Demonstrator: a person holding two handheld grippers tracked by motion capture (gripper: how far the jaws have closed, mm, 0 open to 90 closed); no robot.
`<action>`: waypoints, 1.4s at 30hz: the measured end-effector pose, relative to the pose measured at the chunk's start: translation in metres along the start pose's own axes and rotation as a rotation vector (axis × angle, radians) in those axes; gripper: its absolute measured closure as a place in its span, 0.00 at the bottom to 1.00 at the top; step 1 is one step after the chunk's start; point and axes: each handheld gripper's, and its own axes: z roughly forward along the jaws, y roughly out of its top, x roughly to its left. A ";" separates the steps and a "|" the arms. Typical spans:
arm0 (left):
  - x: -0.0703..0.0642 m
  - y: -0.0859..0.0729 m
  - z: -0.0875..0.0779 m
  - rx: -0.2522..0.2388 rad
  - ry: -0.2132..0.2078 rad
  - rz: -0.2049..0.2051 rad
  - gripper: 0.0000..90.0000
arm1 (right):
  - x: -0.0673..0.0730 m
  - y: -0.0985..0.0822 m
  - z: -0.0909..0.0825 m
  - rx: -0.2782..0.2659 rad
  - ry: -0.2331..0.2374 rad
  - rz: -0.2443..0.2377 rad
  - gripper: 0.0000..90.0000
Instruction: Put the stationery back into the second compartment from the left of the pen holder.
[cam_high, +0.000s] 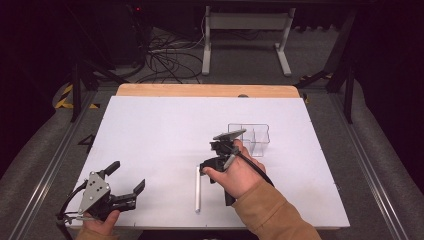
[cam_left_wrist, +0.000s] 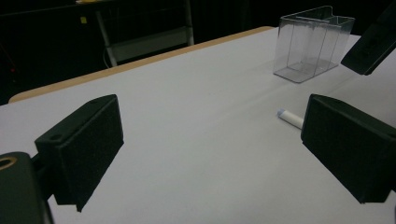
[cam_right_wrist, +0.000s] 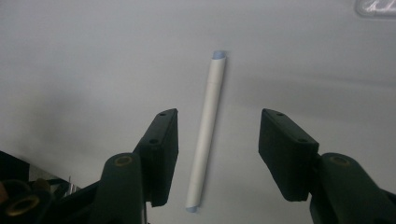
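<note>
A white marker pen (cam_high: 198, 189) lies flat on the white table (cam_high: 160, 130), near the front edge. My right gripper (cam_high: 204, 169) hangs just above the pen's far end, held in a hand with a tan sleeve. In the right gripper view the pen (cam_right_wrist: 208, 126) lies lengthwise between the jaws of this open gripper (cam_right_wrist: 219, 119), touching neither. My left gripper (cam_high: 126, 177) rests open at the front left corner with nothing in it. From the left gripper view (cam_left_wrist: 212, 135), the pen's bluish tip (cam_left_wrist: 289, 116) peeks out beside the right jaw.
A clear plastic box (cam_high: 250, 138) with dividers stands on the table just beyond the right hand; the same clear box (cam_left_wrist: 312, 44) stands at the upper right of the left gripper view. A wooden strip (cam_high: 205, 90) edges the table's far side. Cables (cam_high: 167, 60) and a white frame (cam_high: 245, 35) sit on the floor beyond.
</note>
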 end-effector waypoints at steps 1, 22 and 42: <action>0.000 0.000 0.000 0.000 0.000 0.002 0.07 | 0.000 0.001 0.002 0.010 -0.007 0.007 0.54; 0.000 0.000 0.000 0.000 0.002 0.002 0.07 | 0.007 0.001 0.021 0.025 -0.015 0.001 0.58; 0.000 -0.001 0.000 0.002 -0.002 0.006 0.07 | 0.015 -0.001 0.051 0.038 -0.054 -0.017 0.70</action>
